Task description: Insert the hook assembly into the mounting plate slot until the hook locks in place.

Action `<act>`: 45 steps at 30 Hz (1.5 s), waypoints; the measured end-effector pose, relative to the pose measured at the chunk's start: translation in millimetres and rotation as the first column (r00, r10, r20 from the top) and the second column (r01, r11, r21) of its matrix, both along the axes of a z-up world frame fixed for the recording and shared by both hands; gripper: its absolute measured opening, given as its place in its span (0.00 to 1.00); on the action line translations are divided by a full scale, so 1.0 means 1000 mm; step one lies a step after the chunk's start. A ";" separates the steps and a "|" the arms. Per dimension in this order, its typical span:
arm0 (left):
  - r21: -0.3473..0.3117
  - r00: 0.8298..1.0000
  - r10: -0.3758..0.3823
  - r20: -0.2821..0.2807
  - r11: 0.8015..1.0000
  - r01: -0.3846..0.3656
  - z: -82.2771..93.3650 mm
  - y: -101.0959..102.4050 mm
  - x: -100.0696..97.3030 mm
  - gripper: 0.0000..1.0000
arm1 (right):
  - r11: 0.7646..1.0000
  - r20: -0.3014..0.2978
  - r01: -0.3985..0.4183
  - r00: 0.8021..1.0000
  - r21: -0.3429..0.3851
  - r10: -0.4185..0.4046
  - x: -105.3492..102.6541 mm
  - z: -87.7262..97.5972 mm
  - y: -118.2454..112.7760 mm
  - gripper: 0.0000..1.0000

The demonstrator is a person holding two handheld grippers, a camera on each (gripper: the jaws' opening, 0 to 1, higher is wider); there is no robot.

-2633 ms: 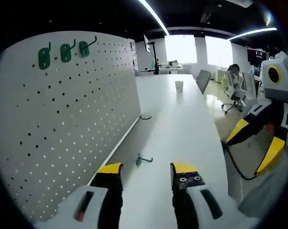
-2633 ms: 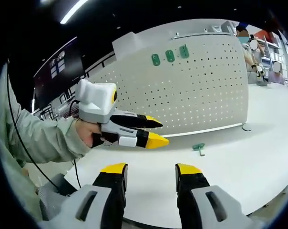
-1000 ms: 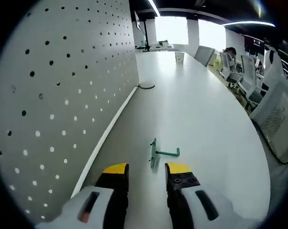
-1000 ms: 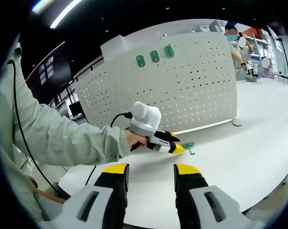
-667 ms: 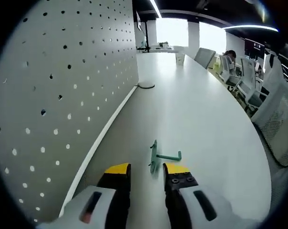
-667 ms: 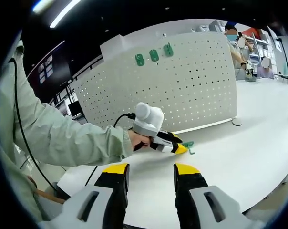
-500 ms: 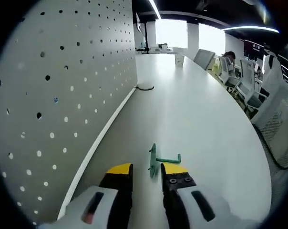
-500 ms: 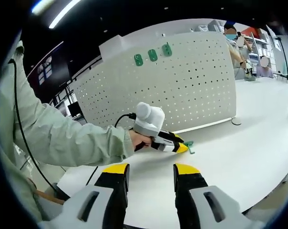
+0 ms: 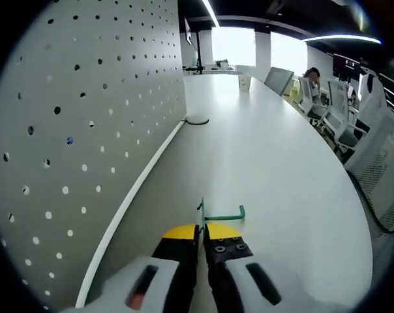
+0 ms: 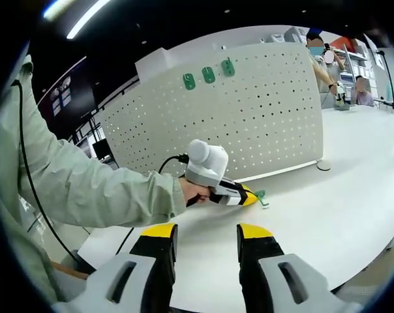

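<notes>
Left gripper view: left gripper jaws have just closed on green hook, low centre; pickup secured; right gripper jaws open.

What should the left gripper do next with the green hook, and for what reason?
Probably lift the green hook off the white table and carry it up toward the pegboard. The left gripper has its jaws closed on the hook's plate end, while the three green hooks already mounted sit high on the board.
</notes>
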State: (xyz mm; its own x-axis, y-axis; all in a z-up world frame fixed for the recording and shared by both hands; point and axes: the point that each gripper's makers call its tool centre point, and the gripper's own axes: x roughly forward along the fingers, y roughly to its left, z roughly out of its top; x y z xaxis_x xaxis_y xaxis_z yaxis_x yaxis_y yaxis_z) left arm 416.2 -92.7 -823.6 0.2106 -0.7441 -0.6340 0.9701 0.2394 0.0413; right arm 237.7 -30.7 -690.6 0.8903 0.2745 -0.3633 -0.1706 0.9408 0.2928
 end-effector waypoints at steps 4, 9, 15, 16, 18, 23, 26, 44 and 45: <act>0.007 1.000 0.004 0.000 1.000 -0.004 0.000 0.004 0.001 0.04 | 1.000 -0.001 -0.004 1.000 0.023 0.004 0.001 0.002 0.002 0.35; -0.019 1.000 0.011 -0.006 1.000 -0.011 0.011 0.011 -0.001 0.04 | 0.999 0.012 0.006 1.000 0.037 -0.006 0.003 0.009 -0.001 0.35; -0.057 1.000 0.030 0.009 0.998 -0.029 0.033 0.019 -0.002 0.03 | 1.000 0.029 -0.003 1.000 0.016 0.003 0.004 0.019 -0.003 0.35; -0.063 0.999 0.035 0.010 0.997 -0.034 0.035 0.020 -0.002 0.04 | 1.000 0.031 -0.003 1.000 0.015 0.003 0.003 0.020 -0.004 0.35; -0.092 0.998 0.056 0.001 0.994 -0.056 0.045 0.023 -0.003 0.04 | 1.000 0.039 -0.001 0.999 0.014 0.000 0.003 0.024 -0.006 0.35; -0.122 0.997 0.075 0.008 0.990 -0.073 0.060 0.032 -0.008 0.04 | 1.000 0.051 0.001 0.999 0.004 -0.001 0.000 0.030 -0.008 0.35; -0.137 0.996 0.087 0.014 0.987 -0.085 0.070 0.038 -0.012 0.04 | 1.000 0.067 -0.005 0.998 -0.014 0.006 -0.002 0.038 -0.007 0.35; -0.248 0.985 0.163 0.059 0.958 -0.143 0.142 0.077 -0.038 0.04 | 0.997 0.160 -0.047 0.986 -0.056 0.056 -0.013 0.080 0.006 0.35; -0.254 0.984 0.163 0.066 0.957 -0.141 0.146 0.078 -0.040 0.04 | 0.997 0.164 -0.051 0.985 -0.061 0.060 -0.013 0.082 0.007 0.35</act>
State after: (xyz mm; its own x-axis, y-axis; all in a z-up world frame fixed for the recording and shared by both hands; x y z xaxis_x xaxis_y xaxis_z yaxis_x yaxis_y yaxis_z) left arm 376.2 -14.8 -677.7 0.3790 -0.8300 -0.4092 0.9167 0.3971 0.0436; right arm 224.3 -23.7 -608.5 0.9235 0.3082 -0.2282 -0.2646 0.9428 0.2027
